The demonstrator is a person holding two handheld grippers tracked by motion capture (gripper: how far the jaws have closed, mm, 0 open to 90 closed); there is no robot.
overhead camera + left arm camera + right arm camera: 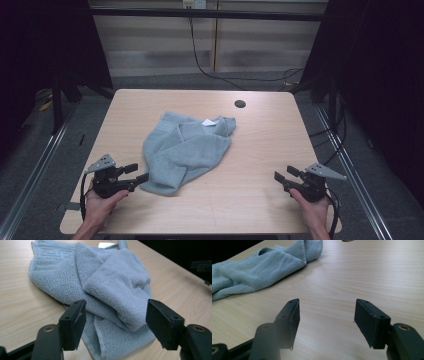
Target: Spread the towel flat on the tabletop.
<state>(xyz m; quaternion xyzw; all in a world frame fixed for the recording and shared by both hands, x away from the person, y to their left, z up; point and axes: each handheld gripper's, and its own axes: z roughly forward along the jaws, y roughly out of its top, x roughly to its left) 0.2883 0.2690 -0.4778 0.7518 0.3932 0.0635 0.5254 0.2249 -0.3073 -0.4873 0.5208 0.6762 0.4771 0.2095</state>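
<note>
A crumpled grey-blue towel (pixel 185 150) lies in the middle of the wooden table (pixel 260 140), with a white label (pixel 208 122) at its far edge. My left gripper (pixel 137 173) stands open at the towel's near left corner, its jaws wide apart just short of the cloth. In the left gripper view the towel (pixel 110 287) lies right ahead of the open jaws. My right gripper (pixel 283 175) is open over bare table at the near right, well apart from the towel (pixel 257 270), with nothing between its jaws.
A round cable hole (pixel 240 104) sits near the table's far right corner. Black cables (pixel 210 70) run across the floor behind the table. Dark curtains stand on both sides. Metal rails (pixel 35 165) run along the floor left and right.
</note>
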